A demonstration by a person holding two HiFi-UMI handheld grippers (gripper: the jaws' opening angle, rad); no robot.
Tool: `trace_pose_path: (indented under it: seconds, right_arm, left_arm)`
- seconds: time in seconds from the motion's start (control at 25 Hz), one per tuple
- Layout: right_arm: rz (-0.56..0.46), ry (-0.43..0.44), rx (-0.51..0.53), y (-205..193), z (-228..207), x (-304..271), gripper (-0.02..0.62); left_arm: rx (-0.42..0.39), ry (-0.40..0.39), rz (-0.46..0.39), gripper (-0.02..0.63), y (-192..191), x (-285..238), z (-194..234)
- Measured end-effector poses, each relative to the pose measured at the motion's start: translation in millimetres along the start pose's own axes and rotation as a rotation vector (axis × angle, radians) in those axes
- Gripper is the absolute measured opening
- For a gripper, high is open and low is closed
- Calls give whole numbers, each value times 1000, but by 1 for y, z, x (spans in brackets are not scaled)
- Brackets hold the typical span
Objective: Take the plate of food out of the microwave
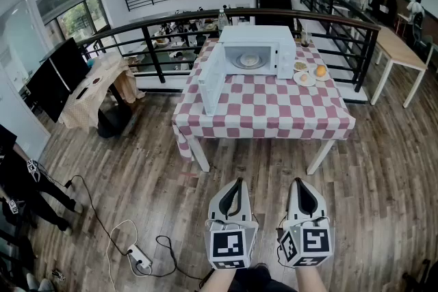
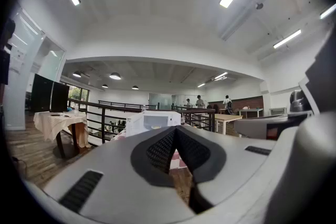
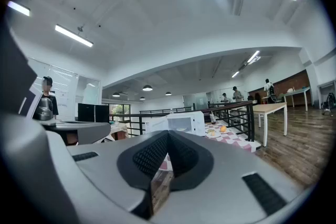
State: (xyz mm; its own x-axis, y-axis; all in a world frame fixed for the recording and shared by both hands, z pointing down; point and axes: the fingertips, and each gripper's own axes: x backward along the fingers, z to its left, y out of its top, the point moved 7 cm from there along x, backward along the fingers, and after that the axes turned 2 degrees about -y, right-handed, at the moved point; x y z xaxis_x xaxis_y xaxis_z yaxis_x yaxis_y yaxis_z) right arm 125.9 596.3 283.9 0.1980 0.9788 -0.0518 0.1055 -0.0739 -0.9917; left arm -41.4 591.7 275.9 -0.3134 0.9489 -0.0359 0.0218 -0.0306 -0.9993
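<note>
Plate of food (image 1: 250, 60) is not yet taken out: it is seen lying inside the microwave, and nothing of the removal itself is done.

A worktop (image 1: 274, 113) covered with a checked cloth is seen well ahead, across a stretch of wooden floor (image 1: 137, 181). The microwave (image 1: 263, 37) is set toward the far edge of that worktop, and its door (image 1: 212, 82) is already swung fully open to the left, so the opening step is judged to be finished. Two small plates (image 1: 304, 75) with other food are set just beside the microwave, toward the far right corner of the worktop; these are not part of the task.

The left gripper (image 1: 237, 182) and the right gripper (image 1: 299, 182) are held side by side and level, low in the head view and well apart from the worktop. On each, the fingers are pressed together at the tips and nothing is pinched between them.

What is left is judged to be nearly everything: the worktop must be approached, the fingers spread, the plate's rim gripped, and the plate drawn out of the cavity.
</note>
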Motion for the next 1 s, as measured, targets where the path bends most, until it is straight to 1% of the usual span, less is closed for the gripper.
trace_pose_path:
  seconds: [0.28,0.52,0.84,1.0]
  right_arm:
    - [5,6,-6,0,-2,-4,-9]
    - [7,12,-14,-2,-2,-6,-9]
    - [14,57,-39,-5,-11,-7,-9]
    - [35,83,-48,-11,-19,-8,-9]
  left_arm:
    - [0,-6,5,9,2,-5,-3]
    - [7,4,11,9,-2,-8,-1]
    - [12,15,19,9,-6,-12,-10]
    - [19,43,21,9,-12,-11,-17]
